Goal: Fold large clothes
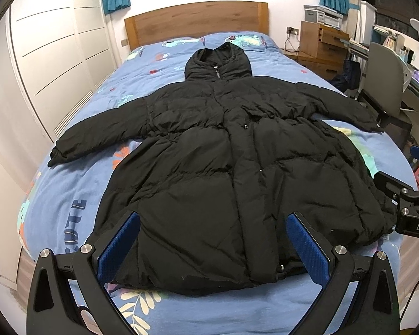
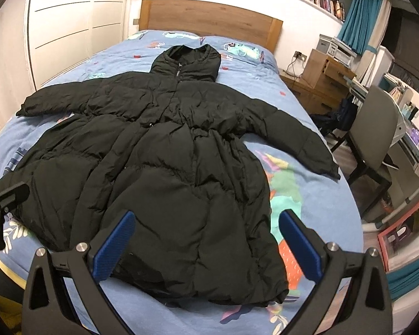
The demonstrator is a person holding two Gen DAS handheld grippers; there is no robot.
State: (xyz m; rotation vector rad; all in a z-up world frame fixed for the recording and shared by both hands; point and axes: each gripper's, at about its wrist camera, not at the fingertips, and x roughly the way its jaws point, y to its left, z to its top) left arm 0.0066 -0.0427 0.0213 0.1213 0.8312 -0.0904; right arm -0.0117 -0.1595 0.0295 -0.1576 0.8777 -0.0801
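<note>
A large black puffer coat (image 1: 209, 153) lies spread flat, front up, on the blue bed, hood toward the headboard, both sleeves stretched out to the sides; it also shows in the right wrist view (image 2: 159, 162). My left gripper (image 1: 213, 240) is open and empty, hovering above the coat's hem near the foot of the bed. My right gripper (image 2: 206, 237) is open and empty above the hem's right part. The right gripper also shows at the right edge of the left wrist view (image 1: 405, 203); the left gripper shows at the left edge of the right wrist view (image 2: 0, 206).
The bed (image 1: 69, 195) has a patterned blue cover and a wooden headboard (image 1: 195, 19). White wardrobes (image 1: 50, 55) stand to the left. A wooden nightstand (image 2: 324, 78), a grey chair (image 2: 377, 128) and a desk (image 2: 413, 139) stand to the right.
</note>
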